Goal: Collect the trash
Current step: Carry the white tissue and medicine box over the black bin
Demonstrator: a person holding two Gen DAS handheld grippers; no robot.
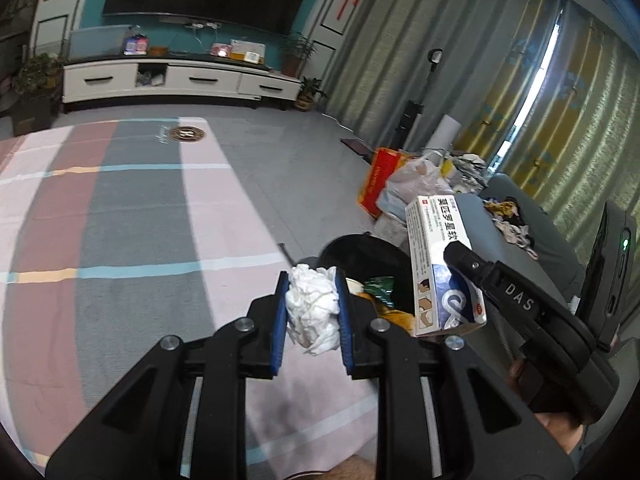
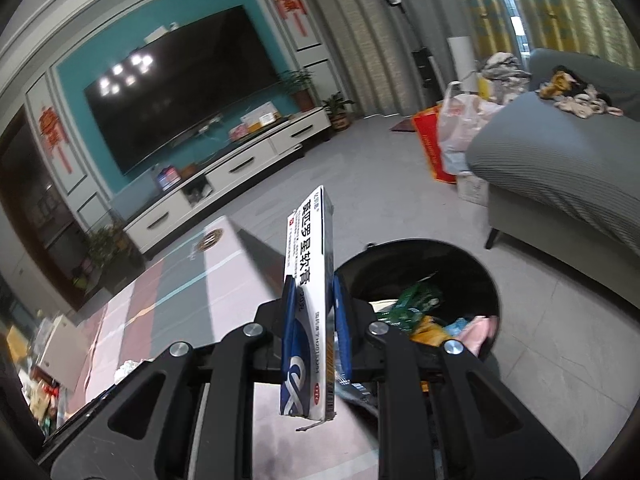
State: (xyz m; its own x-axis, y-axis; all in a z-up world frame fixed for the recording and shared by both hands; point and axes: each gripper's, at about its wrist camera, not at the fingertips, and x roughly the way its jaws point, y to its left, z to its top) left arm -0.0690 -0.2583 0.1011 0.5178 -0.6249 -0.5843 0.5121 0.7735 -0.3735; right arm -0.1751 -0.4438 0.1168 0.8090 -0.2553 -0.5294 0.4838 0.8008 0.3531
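- White crumpled tissue (image 1: 314,308) is sitting pinched between the blue pads (image 1: 280,320) of the left gripper (image 1: 311,280), whose jaws are closing tight on it — the wad is bulging out above and below them.
- Beyond that wad, a black trash bin (image 1: 384,256) is standing on the grey floor (image 1: 280,152), already holding a green wrapper (image 1: 380,286) and some yellow scraps.
- Off to the right in the left wrist view, the right gripper (image 1: 458,250) is clamping a white-and-blue medicine box (image 1: 436,248), which is hanging over the bin's near rim.
- Seen from the right wrist, that same medicine box (image 2: 310,288) is standing edge-on and upright between the right gripper's (image 2: 312,284) blue pads — gripped firmly, its long end pointing up.
- Just right of it, the trash bin (image 2: 420,252) is gaping open beside a grey sofa (image 2: 540,140).
- A striped pink and grey cloth (image 1: 120,220) is covering the surface under both tools.
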